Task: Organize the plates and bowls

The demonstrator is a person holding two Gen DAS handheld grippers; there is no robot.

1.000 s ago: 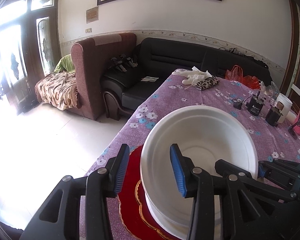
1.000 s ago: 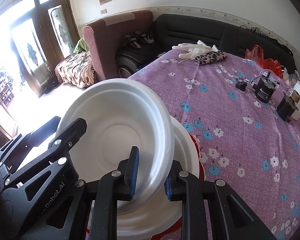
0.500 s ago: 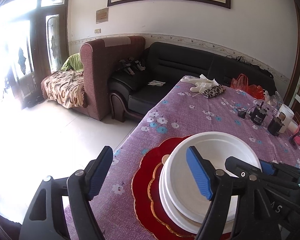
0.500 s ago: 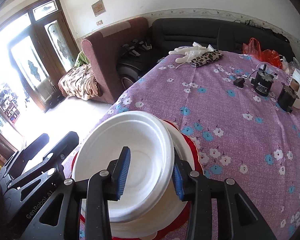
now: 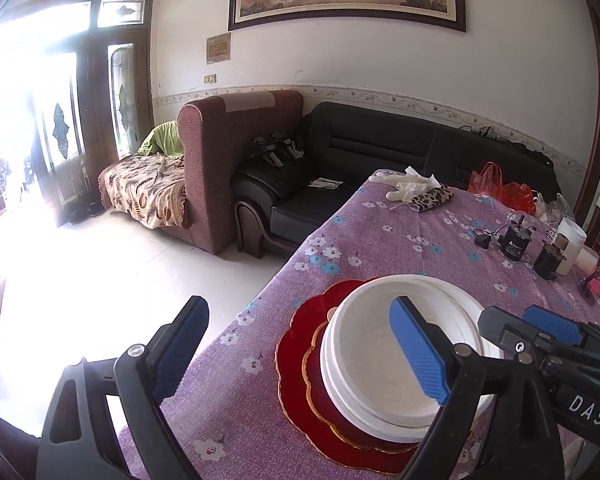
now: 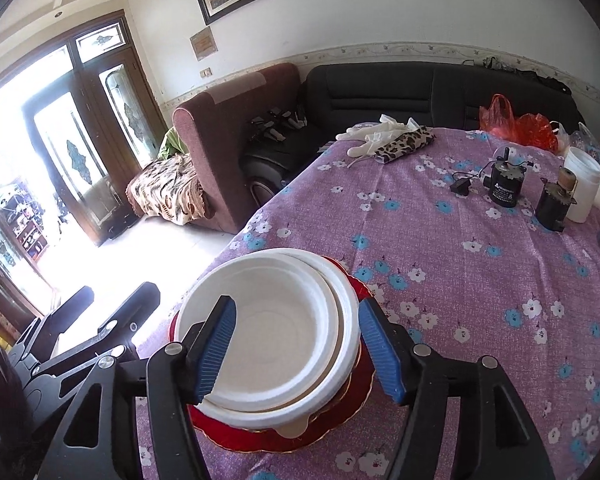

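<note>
A white bowl point(image 5: 364, 360) point(image 6: 284, 332) rests on top of a stack of white bowls and plates, which sits on two red gold-rimmed plates point(image 5: 294, 364) point(image 6: 228, 436) near the table's left edge. My left gripper point(image 5: 298, 332) hovers above and behind the stack's left side. Its jaws are opening wide and touch nothing. My right gripper point(image 6: 297, 320) hangs over the stack's near rim with its jaws opening. The bowl lies below and between its blue pads point(image 6: 216, 352), apart from them. Each gripper also shows at the edge of the other's view.
The purple flowered tablecloth point(image 6: 440, 280) stretches away to the right. Far back lie white gloves and a leopard pouch point(image 6: 404, 144). Two black motors point(image 6: 504, 188), a white jar point(image 6: 582, 184) and red bags stand at the far right. Floor and sofas are left of the table edge.
The white bowl, tilted and held by both grippers a second ago, now lies flat on the stack. Both grippers have opened and drawn back and up from it.
</note>
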